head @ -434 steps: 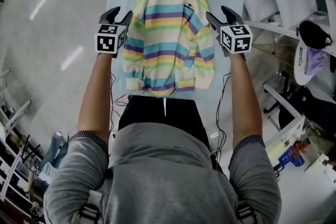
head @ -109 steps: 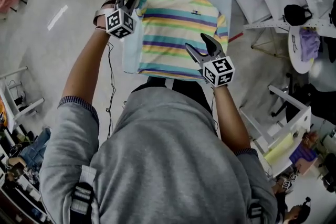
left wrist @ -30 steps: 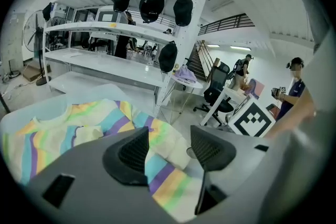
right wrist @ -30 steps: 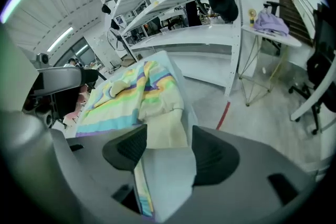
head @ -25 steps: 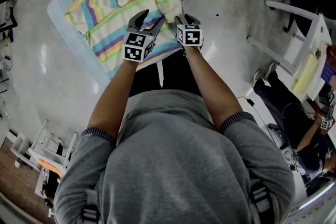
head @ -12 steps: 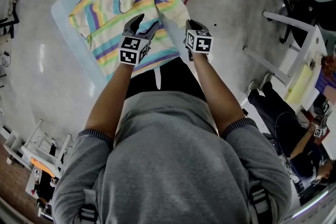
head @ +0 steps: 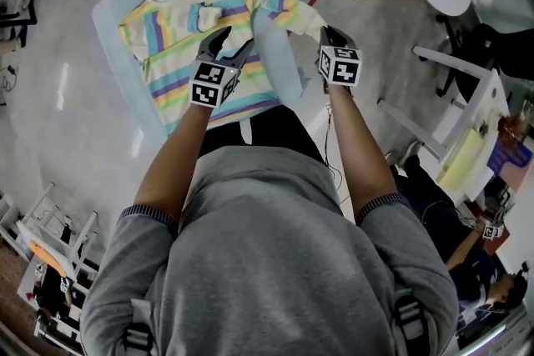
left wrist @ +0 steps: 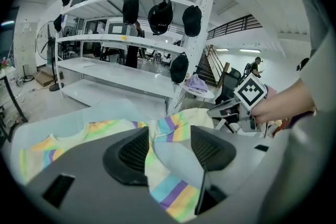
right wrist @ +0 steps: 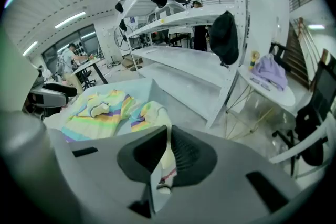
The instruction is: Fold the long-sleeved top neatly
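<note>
Right tool jaws have just been closing and are now pinched on the cuff of the sleeve, which stretches from the striped top out past the right edge of the light-blue counter. Left tool is spread wide over the top's lower body, gripping nothing. The top lies flat on the counter, its other sleeve folded across the chest.

Right tool: jaws just closed, sleeve cuff pinched between them. Tool moved off from beside left tool. Sleeve now lifted, stretched from top to right tool.
</note>
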A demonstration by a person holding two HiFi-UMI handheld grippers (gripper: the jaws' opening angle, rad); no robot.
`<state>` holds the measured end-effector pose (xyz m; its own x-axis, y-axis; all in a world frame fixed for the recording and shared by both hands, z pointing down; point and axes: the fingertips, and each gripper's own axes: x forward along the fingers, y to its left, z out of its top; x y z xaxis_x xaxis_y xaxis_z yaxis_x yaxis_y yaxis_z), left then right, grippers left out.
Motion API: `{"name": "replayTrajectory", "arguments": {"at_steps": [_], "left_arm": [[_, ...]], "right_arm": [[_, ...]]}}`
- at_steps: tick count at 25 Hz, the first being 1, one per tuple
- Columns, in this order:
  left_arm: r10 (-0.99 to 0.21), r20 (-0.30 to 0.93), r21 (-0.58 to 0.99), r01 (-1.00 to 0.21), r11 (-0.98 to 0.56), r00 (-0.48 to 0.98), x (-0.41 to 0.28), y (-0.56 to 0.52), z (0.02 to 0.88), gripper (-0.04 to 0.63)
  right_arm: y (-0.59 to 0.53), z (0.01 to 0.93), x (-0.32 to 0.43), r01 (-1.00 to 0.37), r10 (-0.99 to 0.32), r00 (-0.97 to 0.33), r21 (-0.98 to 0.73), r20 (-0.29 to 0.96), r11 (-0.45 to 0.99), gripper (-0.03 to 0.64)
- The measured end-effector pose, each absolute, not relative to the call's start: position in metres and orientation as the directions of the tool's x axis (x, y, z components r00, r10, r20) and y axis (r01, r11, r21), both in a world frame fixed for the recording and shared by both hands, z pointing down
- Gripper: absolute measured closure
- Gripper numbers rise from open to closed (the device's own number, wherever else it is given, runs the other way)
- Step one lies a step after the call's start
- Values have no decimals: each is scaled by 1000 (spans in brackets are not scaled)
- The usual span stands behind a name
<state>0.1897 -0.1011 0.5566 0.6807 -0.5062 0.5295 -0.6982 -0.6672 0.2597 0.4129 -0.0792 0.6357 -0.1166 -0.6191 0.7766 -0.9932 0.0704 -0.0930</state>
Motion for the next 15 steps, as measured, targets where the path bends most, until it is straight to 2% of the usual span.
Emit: {"name": "replayTrajectory", "arguments": {"at_steps": [8, 15], "left_arm": [[-572, 495, 238, -735, -634, 654, 187, -118, 529, 321], [-618, 467, 214, -759, -615, 633, 182, -124, 505, 321]], "right_arm": [[-135, 577, 440, -943, -707, -59, 194, 704, 272, 588], [-174, 525, 442, -729, -810, -26, 543, 586, 416, 588]]}}
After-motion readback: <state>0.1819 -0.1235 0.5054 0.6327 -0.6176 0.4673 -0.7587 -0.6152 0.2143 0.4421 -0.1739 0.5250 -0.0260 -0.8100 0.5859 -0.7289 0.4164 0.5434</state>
